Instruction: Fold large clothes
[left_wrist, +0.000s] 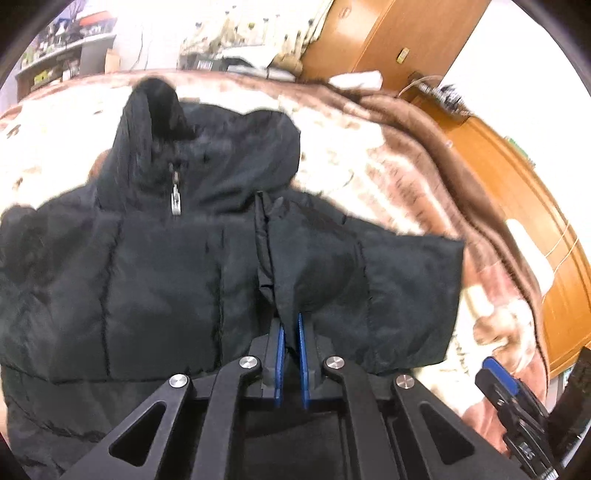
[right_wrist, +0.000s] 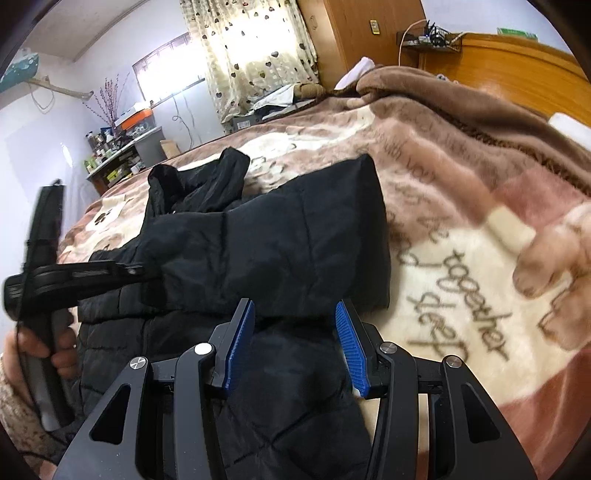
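Observation:
A black padded jacket (left_wrist: 147, 258) lies on the bed, collar and zipper pull (left_wrist: 176, 201) pointing away. Its sleeve (left_wrist: 388, 280) is folded across the body. My left gripper (left_wrist: 290, 325) is shut on a fold of the sleeve fabric. In the right wrist view the jacket (right_wrist: 280, 236) lies just ahead of my right gripper (right_wrist: 295, 314), which is open and empty, with the blue pads (right_wrist: 242, 343) above the jacket's lower part. The left gripper (right_wrist: 110, 271) also shows there at the left, pinching the sleeve. The right gripper shows in the left wrist view (left_wrist: 506, 384) at lower right.
A brown and cream fleece blanket (right_wrist: 461, 258) covers the bed. A wooden headboard (right_wrist: 517, 62) and wardrobe (right_wrist: 354, 33) stand at the right and back. A curtained window (right_wrist: 251, 51) and a cluttered shelf (right_wrist: 118, 155) lie beyond the bed. A hand (right_wrist: 33, 350) holds the left gripper's handle.

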